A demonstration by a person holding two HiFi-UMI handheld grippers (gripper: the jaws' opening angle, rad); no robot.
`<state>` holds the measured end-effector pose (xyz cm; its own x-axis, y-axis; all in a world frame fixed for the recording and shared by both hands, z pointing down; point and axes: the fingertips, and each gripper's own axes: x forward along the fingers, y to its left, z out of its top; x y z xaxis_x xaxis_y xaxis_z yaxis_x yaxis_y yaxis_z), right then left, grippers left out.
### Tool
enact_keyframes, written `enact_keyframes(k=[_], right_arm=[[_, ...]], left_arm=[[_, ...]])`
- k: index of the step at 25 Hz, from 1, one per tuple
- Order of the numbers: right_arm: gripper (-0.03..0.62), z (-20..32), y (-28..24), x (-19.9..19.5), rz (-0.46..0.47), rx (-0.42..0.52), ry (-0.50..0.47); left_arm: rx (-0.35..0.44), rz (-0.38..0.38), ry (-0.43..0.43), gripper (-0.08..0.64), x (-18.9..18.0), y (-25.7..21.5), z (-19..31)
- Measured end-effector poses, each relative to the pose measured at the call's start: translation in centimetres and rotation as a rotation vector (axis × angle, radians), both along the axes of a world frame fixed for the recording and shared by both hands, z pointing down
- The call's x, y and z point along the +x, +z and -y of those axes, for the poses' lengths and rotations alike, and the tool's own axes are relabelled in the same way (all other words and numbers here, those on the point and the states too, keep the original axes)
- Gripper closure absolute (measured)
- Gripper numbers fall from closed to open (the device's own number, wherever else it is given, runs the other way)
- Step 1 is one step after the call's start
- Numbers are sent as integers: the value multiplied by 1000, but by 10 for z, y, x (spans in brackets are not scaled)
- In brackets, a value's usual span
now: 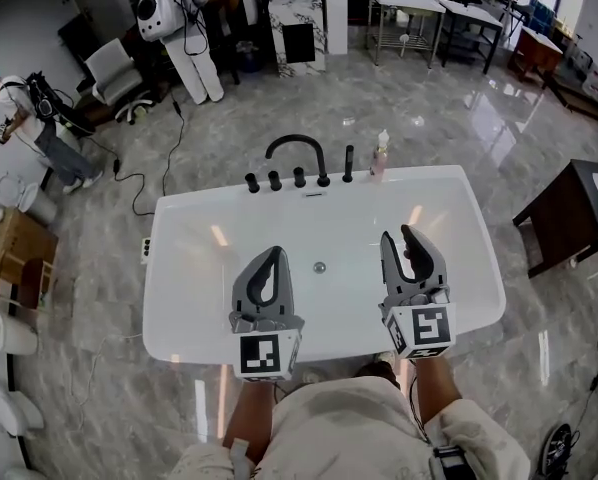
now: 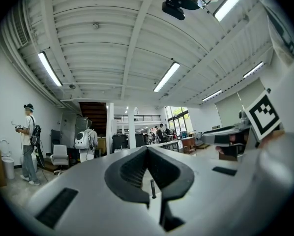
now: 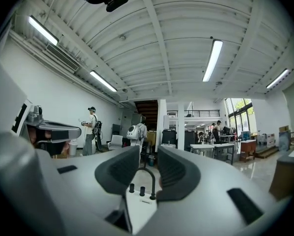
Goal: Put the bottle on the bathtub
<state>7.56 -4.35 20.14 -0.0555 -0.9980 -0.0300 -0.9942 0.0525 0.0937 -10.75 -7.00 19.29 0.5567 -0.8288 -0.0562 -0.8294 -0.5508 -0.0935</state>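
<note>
L tool shut, empty; R tool part-open, empty, above white bathtub; pale pump bottle, black arched faucet at far rim.

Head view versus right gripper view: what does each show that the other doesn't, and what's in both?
Head view only: the bottle standing at the bathtub's far rim, right of the faucet, and the drain; I can't make the bottle out in the other view. Right gripper view only: ceiling lights and the staircase. Both: the faucet, framed in the right gripper view between the open, empty right tongs.
</note>
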Motion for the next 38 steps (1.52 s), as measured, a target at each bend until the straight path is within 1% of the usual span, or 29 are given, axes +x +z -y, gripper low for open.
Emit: enact_keyframes(k=[2,3,5,13,20,27,38], right_arm=[[560,0,4,3,9,-6,19],[580,0,6,4,19,-10,23],[593,0,9,8,31,-15,28],[597,0,5,19,41,-5,21],[598,0,4,22,47,-8,16],[598,3,4,21,16,-13,12],[598,-2,5,43,12,-24,30]], left_arm=[[-1,-5,1,560,1,1,0],[-2,-6,1,560,3,2,0],[-3,-4,4,560,6,4,-1],[-7,-2,20,560,22,2,-1],[-13,-16,25,560,26,1,-3],[-7,-32,26,560,28,1,0],[-27,-29,29,560,48,2,-3]])
